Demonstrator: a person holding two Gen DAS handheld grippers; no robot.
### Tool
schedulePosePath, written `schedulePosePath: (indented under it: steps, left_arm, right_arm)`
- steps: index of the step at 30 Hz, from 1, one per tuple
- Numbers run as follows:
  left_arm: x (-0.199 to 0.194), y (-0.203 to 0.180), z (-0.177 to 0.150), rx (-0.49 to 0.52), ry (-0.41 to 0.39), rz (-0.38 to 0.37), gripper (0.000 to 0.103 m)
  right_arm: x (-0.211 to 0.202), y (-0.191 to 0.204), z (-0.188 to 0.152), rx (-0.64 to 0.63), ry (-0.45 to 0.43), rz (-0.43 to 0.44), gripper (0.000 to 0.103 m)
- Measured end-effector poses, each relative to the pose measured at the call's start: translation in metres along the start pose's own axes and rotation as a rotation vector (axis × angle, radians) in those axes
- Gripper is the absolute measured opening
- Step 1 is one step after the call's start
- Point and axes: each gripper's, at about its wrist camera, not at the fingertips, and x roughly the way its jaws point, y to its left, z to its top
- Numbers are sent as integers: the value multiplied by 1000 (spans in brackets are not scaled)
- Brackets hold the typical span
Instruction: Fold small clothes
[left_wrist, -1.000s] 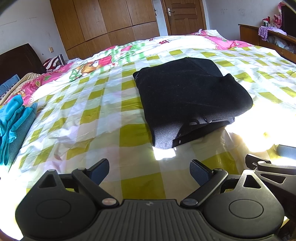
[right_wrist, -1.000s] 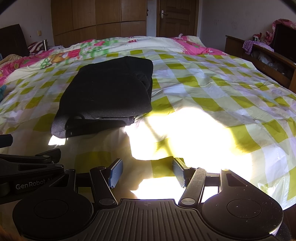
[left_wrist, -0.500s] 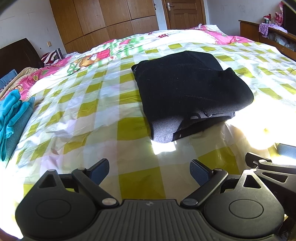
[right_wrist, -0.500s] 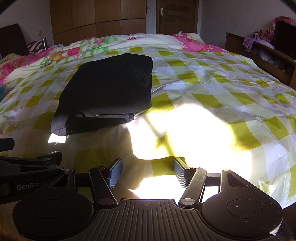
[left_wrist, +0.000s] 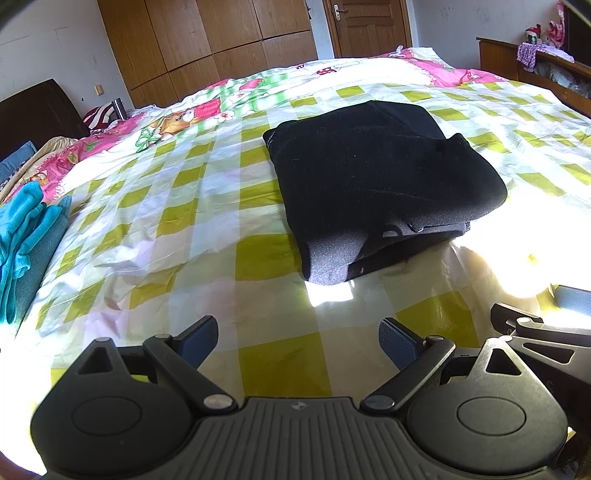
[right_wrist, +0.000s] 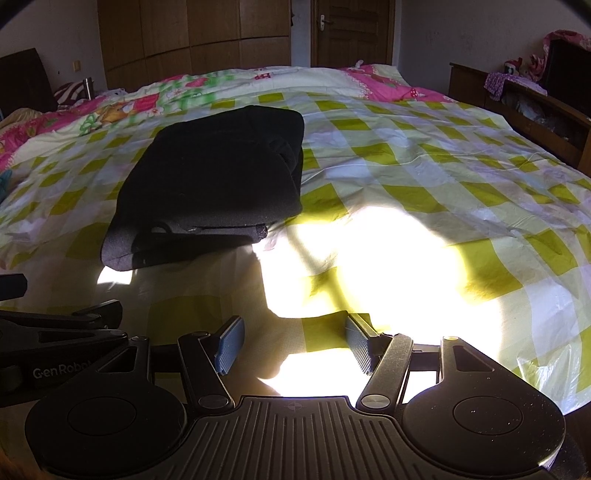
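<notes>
Black fleece garment (left_wrist: 373, 173), folded into a thick rectangle, lies mid-bed on my yellow-checked plastic sheet (left_wrist: 184, 206); this piece looks done. My left gripper (left_wrist: 298, 341) and right gripper (right_wrist: 291, 349) hover near, both spread, empty. Crumpled teal clothes (left_wrist: 22, 236) at far left look unfolded, probably next.

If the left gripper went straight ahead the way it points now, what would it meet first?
Probably the checked bedsheet just ahead of the open left gripper. If it cleared the sheet, it would likely reach the near edge of the folded black garment, slightly right of centre. Depth is unclear.
</notes>
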Motion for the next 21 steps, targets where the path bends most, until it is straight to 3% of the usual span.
schedulePosePath:
  steps: [21]
  left_arm:
    - [-1,0,4,11,6,4,103]
  right_arm:
    - [1,0,0,3,0,-1,61]
